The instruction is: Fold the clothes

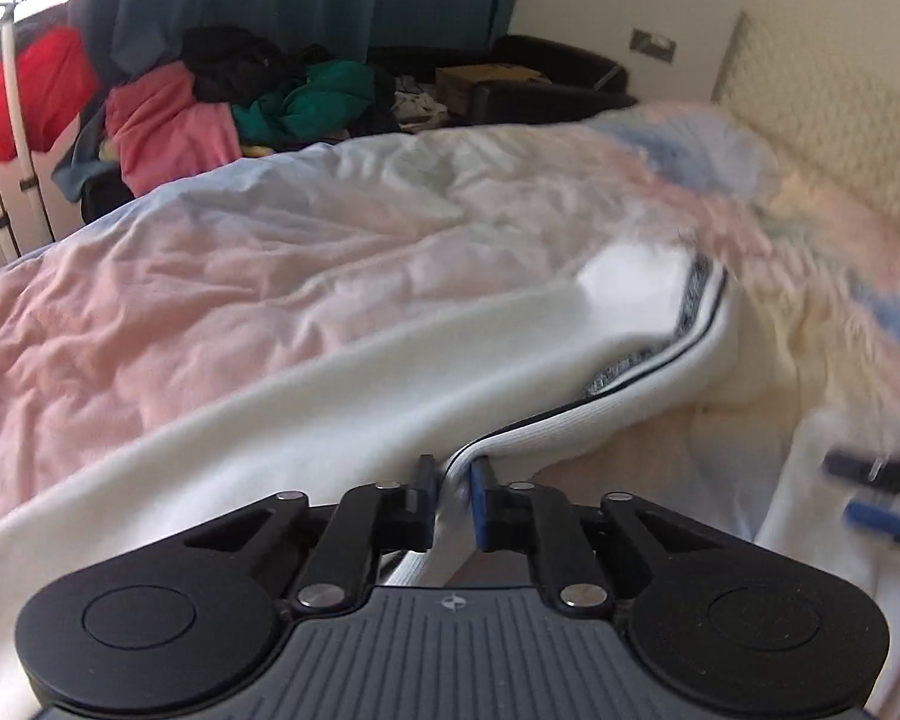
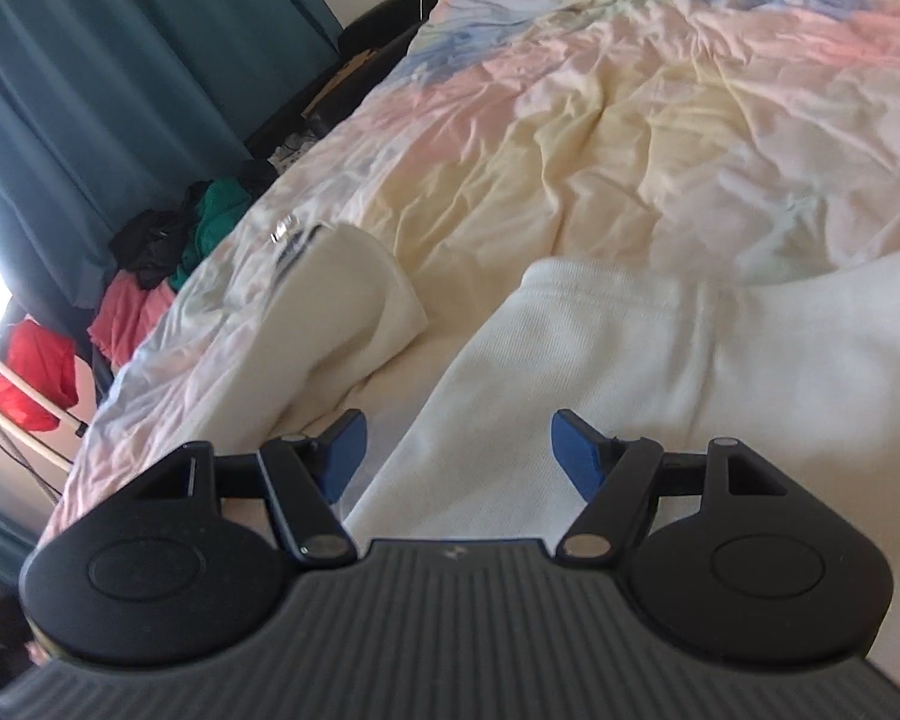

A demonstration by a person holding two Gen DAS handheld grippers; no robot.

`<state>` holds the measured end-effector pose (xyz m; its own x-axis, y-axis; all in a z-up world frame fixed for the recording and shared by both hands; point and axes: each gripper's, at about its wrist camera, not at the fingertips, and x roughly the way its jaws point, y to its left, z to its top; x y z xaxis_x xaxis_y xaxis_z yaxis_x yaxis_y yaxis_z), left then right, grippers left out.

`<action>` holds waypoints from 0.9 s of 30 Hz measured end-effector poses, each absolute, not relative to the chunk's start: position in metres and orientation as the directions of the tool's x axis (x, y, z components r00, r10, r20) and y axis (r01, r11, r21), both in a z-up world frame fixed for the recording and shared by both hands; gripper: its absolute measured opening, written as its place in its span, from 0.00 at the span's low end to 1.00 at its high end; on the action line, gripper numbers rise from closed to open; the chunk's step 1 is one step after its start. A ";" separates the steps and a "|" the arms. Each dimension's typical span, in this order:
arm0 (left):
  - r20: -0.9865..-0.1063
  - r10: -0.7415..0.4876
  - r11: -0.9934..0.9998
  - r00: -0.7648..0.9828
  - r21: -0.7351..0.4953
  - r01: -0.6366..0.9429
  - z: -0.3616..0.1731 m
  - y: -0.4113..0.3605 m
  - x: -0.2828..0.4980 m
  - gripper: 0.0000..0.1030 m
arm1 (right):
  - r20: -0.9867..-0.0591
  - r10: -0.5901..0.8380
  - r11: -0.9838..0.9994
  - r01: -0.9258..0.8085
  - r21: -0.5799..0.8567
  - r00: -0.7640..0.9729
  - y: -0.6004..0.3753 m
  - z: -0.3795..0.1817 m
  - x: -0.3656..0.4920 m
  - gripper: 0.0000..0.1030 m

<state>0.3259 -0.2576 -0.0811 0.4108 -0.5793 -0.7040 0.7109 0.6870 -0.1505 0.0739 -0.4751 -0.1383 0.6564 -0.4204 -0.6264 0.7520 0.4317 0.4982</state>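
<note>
Although the white garment (image 1: 342, 414) carries a patterned grey band inside its neckline, the print on it is too blurred to read, and the only mark you can make out on either tool is a small round emblem on the ribbed grey housing. Your left gripper (image 1: 455, 495) points along the bed, tilted slightly, with its jaws clenched on the ribbed, dark-piped edge of the garment; the cloth runs up from the blue pads toward the collar and drapes away to the left over the pastel duvet (image 1: 180, 276). At the right edge of the left wrist view your right gripper (image 1: 876, 495) appears as a blurred dark and blue shape beside the garment.

From the right wrist view, your right gripper (image 2: 456, 456) hangs over the cream-white fabric (image 2: 690, 372) with its jaws released and spread wide, nothing between the blue pads (image 2: 573, 444). The garment lies under and ahead of it on the bed, and a folded part with the collar sits farther off to the left. Beyond the bed you have a heap of clothes (image 1: 228, 102) in pink, green and black, against a teal curtain (image 2: 90, 90).
</note>
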 end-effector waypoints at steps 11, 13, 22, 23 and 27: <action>-0.651 -0.579 0.724 0.491 -0.133 0.677 -0.073 -0.235 0.320 0.41 | -0.633 -0.402 0.440 0.746 0.501 0.662 -0.476 -0.143 0.079 0.69; -0.648 -0.573 0.690 0.502 -0.051 0.722 -0.069 -0.228 0.295 0.45 | -0.633 -0.392 0.435 0.741 0.511 0.667 -0.476 -0.142 0.077 0.69; -0.698 -0.442 0.629 0.564 0.207 0.750 -0.097 -0.209 0.225 0.41 | -0.619 -0.336 0.412 0.702 0.581 0.710 -0.480 -0.139 0.067 0.69; -0.698 -0.420 0.637 0.580 0.228 0.736 -0.103 -0.209 0.222 0.36 | -0.607 -0.312 0.415 0.680 0.605 0.731 -0.481 -0.139 0.067 0.69; -0.657 -0.397 0.690 0.641 0.247 0.680 -0.111 -0.205 0.215 0.14 | -0.543 -0.133 0.421 0.543 0.726 0.829 -0.486 -0.144 0.078 0.69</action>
<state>0.2147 -0.2048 -0.1113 0.6410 -0.3965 -0.6572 0.6803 0.6901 0.2471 0.0784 -0.4862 -0.1443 0.8293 -0.1332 -0.5428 0.5431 0.4213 0.7264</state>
